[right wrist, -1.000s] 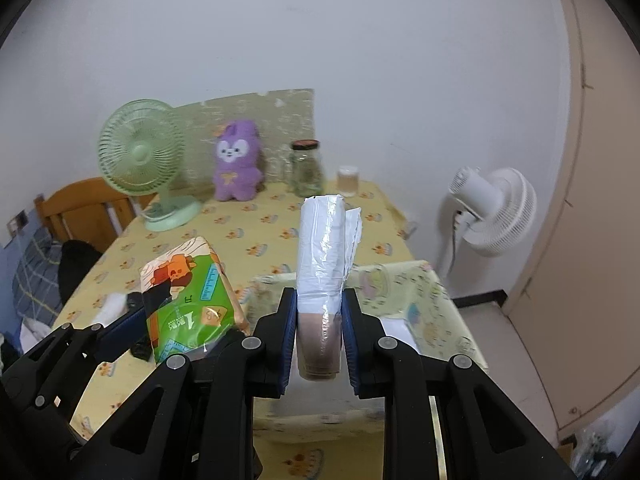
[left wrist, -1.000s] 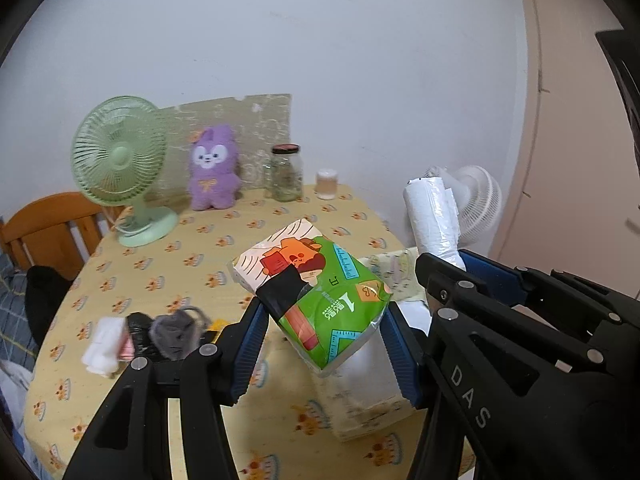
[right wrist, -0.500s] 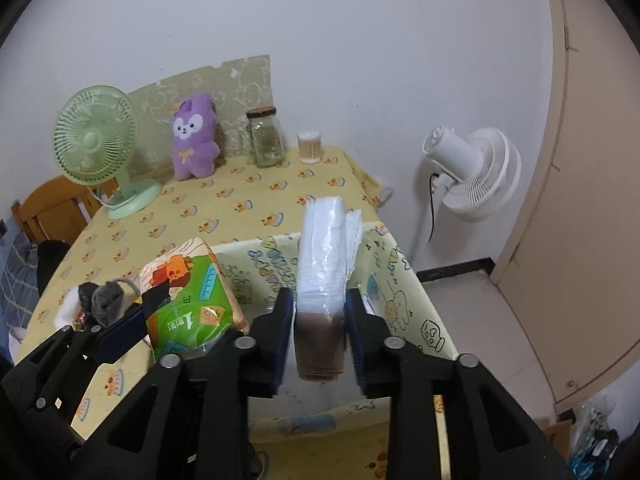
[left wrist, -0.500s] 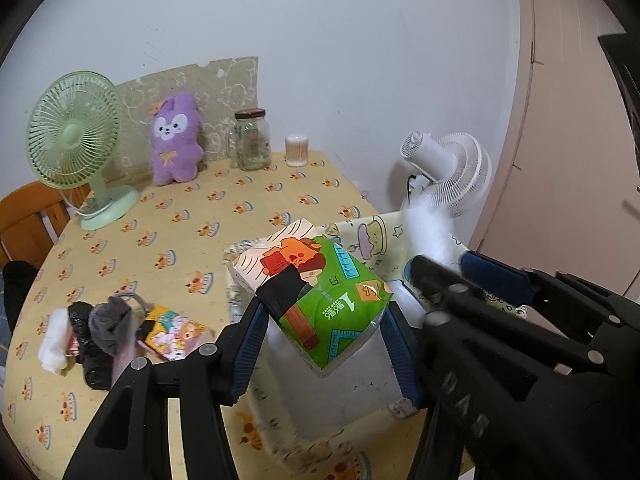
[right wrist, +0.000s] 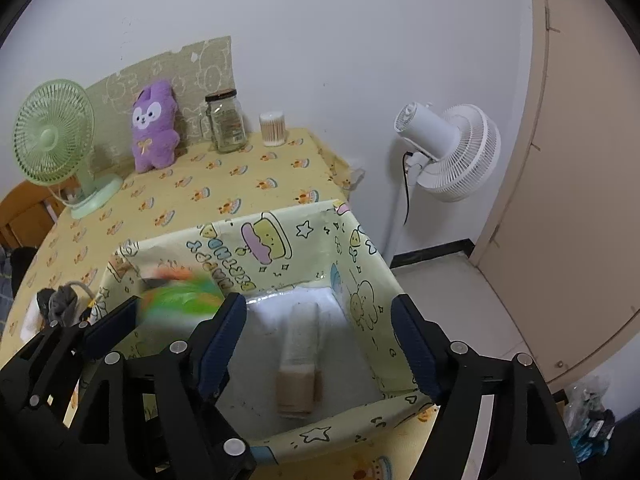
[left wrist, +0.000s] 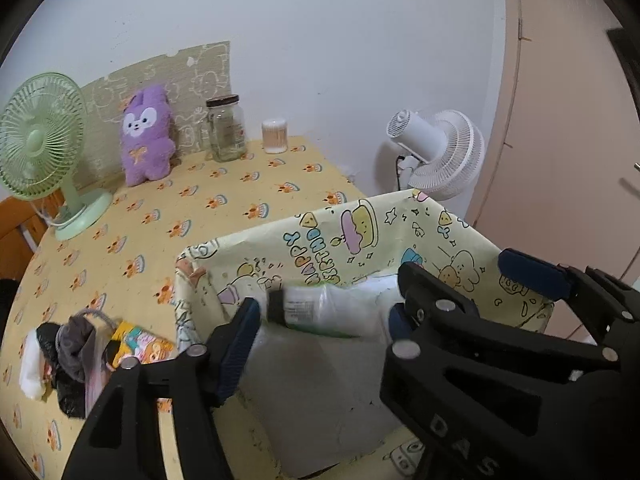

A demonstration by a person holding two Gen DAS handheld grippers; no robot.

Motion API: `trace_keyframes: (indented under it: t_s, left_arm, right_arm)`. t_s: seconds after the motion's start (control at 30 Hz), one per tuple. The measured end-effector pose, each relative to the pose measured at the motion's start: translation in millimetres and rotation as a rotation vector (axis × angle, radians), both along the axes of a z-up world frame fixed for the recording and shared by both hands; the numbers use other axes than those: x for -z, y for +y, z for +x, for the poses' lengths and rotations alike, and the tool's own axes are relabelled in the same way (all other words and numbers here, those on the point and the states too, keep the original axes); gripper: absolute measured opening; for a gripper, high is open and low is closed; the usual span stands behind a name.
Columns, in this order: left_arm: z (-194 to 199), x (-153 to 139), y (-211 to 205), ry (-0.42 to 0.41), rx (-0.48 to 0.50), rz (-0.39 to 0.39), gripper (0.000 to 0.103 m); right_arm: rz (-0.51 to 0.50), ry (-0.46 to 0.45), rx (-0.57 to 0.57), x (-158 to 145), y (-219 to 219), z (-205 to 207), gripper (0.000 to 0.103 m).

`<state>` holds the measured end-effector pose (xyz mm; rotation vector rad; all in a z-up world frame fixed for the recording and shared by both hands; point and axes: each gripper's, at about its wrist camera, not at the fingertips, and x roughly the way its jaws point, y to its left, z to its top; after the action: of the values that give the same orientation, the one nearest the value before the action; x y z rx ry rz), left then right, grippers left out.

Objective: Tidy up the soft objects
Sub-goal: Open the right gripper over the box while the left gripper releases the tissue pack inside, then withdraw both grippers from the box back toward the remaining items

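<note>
Right wrist view: two tools, right tool (right wrist: 318, 336) and left tool (left wrist: 320, 320), both opening, unclenched over one box (right wrist: 360, 240).

left gripper (left wrist: 320, 316) – opening, letting go of green tissue pack (right wrist: 180, 296), now blurred and dropping into yellow storage box (right wrist: 360, 240) | right gripper (right wrist: 320, 332) – opening wide, releasing white roll (right wrist: 298, 360), now lying on box floor | both – sitting lower over box than a second ago
</note>
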<state>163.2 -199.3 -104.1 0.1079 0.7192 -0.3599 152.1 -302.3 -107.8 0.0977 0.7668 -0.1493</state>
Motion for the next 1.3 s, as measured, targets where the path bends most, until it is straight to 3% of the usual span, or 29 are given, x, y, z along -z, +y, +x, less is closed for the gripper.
trace_keyframes:
  t_s: [0.23, 0.3, 0.47, 1.3]
  left_arm:
    - [6.0, -1.7, 4.6, 0.030, 0.023, 0.009, 0.075]
    - [3.2, -5.0, 5.7, 0.031, 0.027, 0.008, 0.089]
    - [-11.2, -18.0, 14.3, -0.031, 0.027, -0.006, 0.089]
    - [-72.2, -67.2, 90.7, -0.146, -0.053, -0.041, 0.090]
  right_arm:
    - [0.018, 0.021, 0.006, -1.1, 4.9, 7.2, 0.078]
    - [0.010, 0.024, 0.007, -3.7, 7.6, 6.8, 0.079]
    - [-0.001, 0.009, 0.010, -16.4, 15.2, -0.7, 0.088]
    - [-0.003, -0.138, -0.063, -72.1, 86.4, -61.0, 0.099]
